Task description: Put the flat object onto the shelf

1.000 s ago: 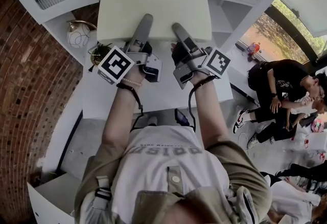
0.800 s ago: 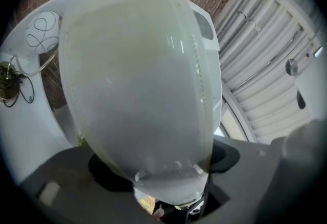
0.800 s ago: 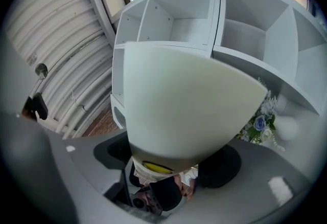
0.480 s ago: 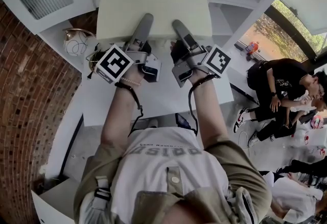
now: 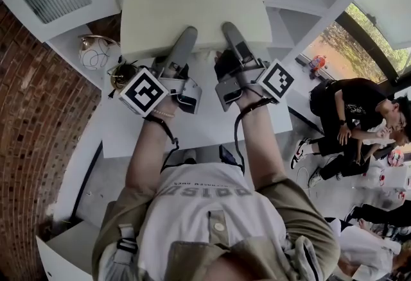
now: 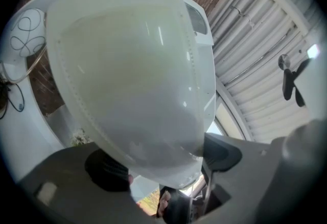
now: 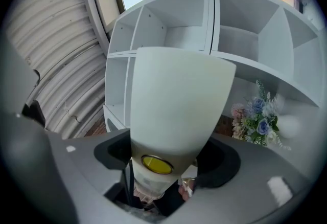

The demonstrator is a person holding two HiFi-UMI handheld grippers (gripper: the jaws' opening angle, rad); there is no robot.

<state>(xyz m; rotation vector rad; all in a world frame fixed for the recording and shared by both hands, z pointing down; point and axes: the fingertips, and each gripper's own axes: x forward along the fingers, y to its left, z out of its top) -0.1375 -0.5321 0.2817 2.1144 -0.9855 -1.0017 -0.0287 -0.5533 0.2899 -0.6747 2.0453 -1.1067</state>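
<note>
The flat object [image 5: 192, 4] is a cream rectangular cushion lying across the top of the white shelf unit [image 5: 192, 126]. Both grippers reach its near edge from below. My left gripper [image 5: 186, 37] has just been opening its jaws. The cushion [image 6: 127, 74] still sits between them, and the right-hand pad [image 6: 225, 152] stands slightly off its edge. My right gripper [image 5: 229, 32] is shut on the cushion [image 7: 173, 100], whose narrow edge is pinched between both pads. A round yellow button shows under the cushion in the right gripper view [image 7: 166, 159].
A wire-patterned vase [image 5: 96, 52] and a small plant [image 5: 122, 71] stand left of the cushion. White cubbies [image 7: 245, 39] and a bunch of flowers [image 7: 258, 118] lie ahead of the right gripper. People [image 5: 359, 113] sit on the floor at right. A brick wall [image 5: 38, 113] runs along the left.
Both grippers and the cushion's near edge sit slightly farther up the picture than a second ago. The left gripper's marker cube has turned a little.
</note>
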